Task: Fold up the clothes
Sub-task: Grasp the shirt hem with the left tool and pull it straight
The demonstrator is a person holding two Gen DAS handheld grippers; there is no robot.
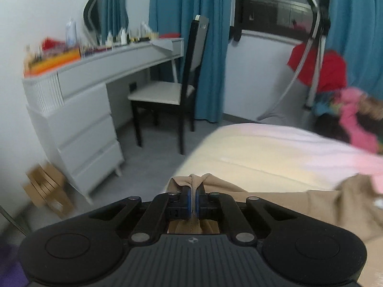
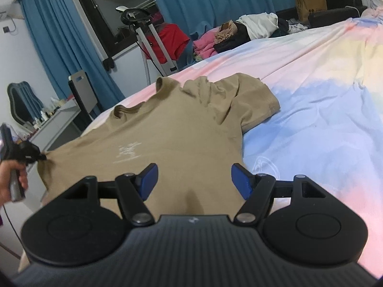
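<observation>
Pinched tan shirt (image 1: 191,184); elsewhere, spread flat.

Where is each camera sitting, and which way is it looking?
Left wrist: sits on the left gripper, looking past the bed's corner to a desk and chair; its shut fingers pinch the tan T-shirt.
Right wrist: sits on the right gripper, looking along the bed over the T-shirt; its fingers stand open, and a hand shows at the left.
Both share: the T-shirt, bed, blue curtains and red cloth.
</observation>
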